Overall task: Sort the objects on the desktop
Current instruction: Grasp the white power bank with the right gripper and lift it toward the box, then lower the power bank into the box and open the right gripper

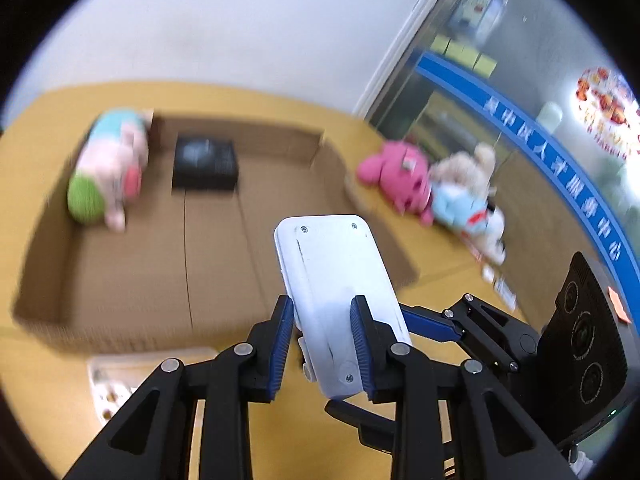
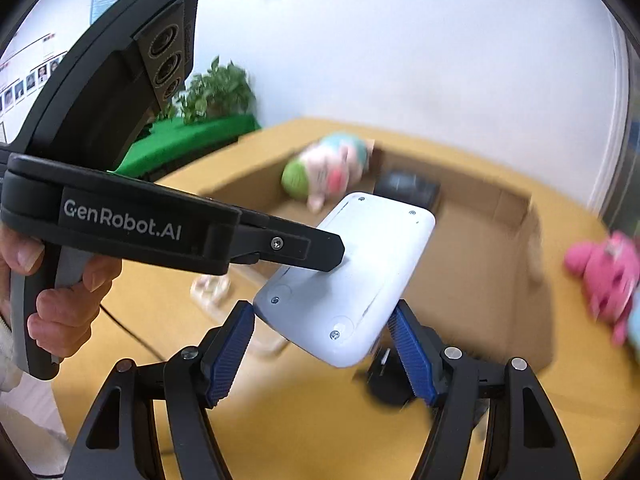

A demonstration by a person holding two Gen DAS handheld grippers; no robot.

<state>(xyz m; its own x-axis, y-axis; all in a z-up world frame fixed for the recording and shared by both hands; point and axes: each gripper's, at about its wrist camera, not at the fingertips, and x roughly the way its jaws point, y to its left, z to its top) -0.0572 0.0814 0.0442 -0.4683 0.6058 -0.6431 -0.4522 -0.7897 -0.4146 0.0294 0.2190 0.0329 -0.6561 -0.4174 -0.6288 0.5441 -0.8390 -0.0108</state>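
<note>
Sitting across most of both views is a yellow table [image 1: 280, 104] with an open cardboard box [image 1: 224, 240] on it, all pretty smeared by blur. Inside the box at the far wall there's a black box [image 1: 205, 163], label unreadable, and a pastel plush pig [image 1: 110, 168] leaning on the left corner. Outside the box on the right lies a pink plush [image 1: 396, 178] against a pale blue and cream one [image 1: 468, 200], faces too blurry to make out. The left gripper [image 1: 324, 340] is clamped on a white device [image 1: 336, 276], held up in the air over the box's near edge; its front face is turned away. The right gripper [image 2: 324, 356] has its fingers spread wide either side of the device's lower end, can't tell if they touch it
</note>
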